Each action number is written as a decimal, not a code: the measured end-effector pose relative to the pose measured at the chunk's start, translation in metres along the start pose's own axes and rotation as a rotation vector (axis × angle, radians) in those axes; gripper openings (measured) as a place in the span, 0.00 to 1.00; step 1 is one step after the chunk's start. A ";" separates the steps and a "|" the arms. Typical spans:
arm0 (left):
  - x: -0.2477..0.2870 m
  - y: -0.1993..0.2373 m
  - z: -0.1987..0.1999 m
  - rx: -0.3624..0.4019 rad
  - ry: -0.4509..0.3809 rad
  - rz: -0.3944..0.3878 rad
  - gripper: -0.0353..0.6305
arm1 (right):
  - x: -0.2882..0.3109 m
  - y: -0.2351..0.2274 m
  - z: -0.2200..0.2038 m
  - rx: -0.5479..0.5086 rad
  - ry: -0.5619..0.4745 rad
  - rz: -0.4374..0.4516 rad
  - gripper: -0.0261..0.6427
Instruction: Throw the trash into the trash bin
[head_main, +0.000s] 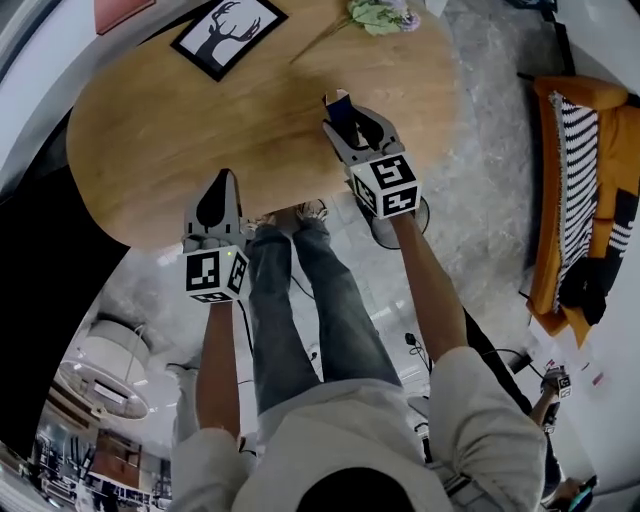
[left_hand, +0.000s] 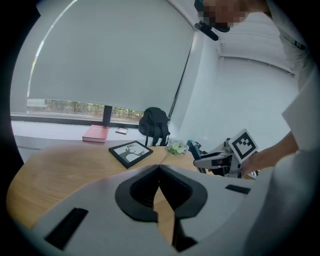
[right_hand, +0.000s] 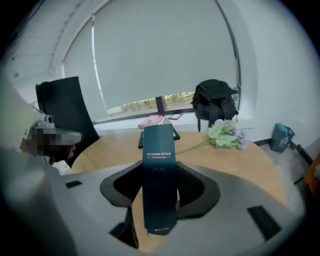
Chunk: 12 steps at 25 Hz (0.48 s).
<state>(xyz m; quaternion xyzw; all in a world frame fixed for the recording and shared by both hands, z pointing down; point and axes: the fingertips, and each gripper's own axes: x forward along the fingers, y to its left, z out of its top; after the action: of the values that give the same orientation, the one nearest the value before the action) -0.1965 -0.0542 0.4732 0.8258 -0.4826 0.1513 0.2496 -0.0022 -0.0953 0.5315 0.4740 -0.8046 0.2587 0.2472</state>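
Carton (right_hand: 159, 165), slim and dark blue, stands upright, clamped at its lower half in the right gripper (right_hand: 160, 197) above the table (head_main: 150, 120). It looks light, smooth and crushable, so hold its flat faces gently. The left gripper (head_main: 220, 195), at its 8 o'clock, is closed and empty; no bin shows.

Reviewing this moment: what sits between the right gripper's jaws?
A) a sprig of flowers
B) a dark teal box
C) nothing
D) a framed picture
B: in the right gripper view the dark teal box stands upright, clamped in the right gripper, while the flowers and the framed picture lie on the table.
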 end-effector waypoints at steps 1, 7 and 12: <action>0.002 -0.003 0.000 0.006 0.002 -0.007 0.08 | -0.008 -0.001 0.000 0.045 -0.027 -0.015 0.35; 0.016 -0.026 0.001 0.045 0.022 -0.057 0.08 | -0.061 0.003 -0.008 0.242 -0.172 -0.100 0.35; 0.032 -0.062 -0.003 0.083 0.047 -0.127 0.08 | -0.105 -0.002 -0.027 0.315 -0.227 -0.163 0.35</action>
<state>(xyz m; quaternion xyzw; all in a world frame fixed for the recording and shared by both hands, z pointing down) -0.1269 -0.0498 0.4748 0.8605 -0.4167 0.1745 0.2353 0.0486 -0.0116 0.4844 0.5965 -0.7358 0.3054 0.0980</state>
